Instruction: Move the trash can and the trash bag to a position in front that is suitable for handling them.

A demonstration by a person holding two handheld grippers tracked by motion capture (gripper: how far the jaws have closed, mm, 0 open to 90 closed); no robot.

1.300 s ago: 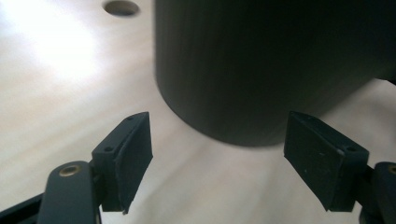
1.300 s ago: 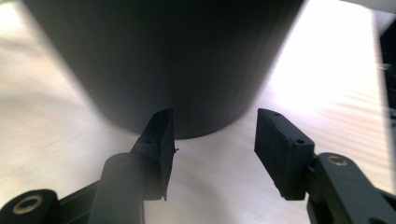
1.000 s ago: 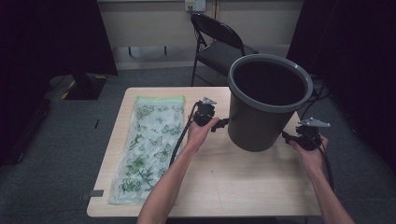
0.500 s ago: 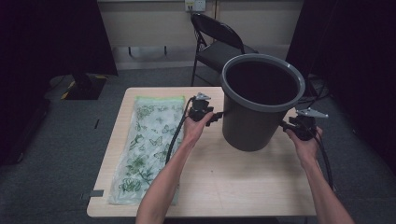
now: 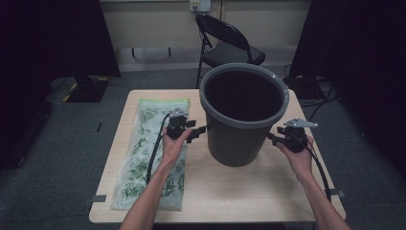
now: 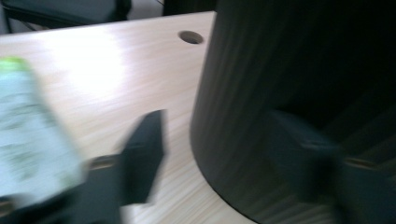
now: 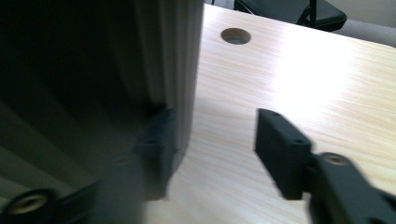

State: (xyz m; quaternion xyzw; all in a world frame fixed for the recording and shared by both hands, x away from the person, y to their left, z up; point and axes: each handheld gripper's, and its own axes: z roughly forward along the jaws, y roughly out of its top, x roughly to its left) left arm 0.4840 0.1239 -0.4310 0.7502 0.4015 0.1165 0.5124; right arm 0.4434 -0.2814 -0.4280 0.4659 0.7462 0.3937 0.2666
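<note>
Bucket (image 5: 244,115), dark grey, ribbed, tapered, stood upright at frame centre; both hand-held grippers (image 5: 197,132) (image 5: 274,139) flanked it, jaws apart, just opening.

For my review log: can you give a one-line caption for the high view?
A person holds open tongs either side of a grey bucket on a wooden table, left tongs beside a green-patterned bag, right tongs opposite.

Both forearms are bare, without sleeves. Each black gripper (image 5: 200,132) has a grey three-cornered plate (image 5: 300,123) and a black cable (image 5: 154,155).
</note>
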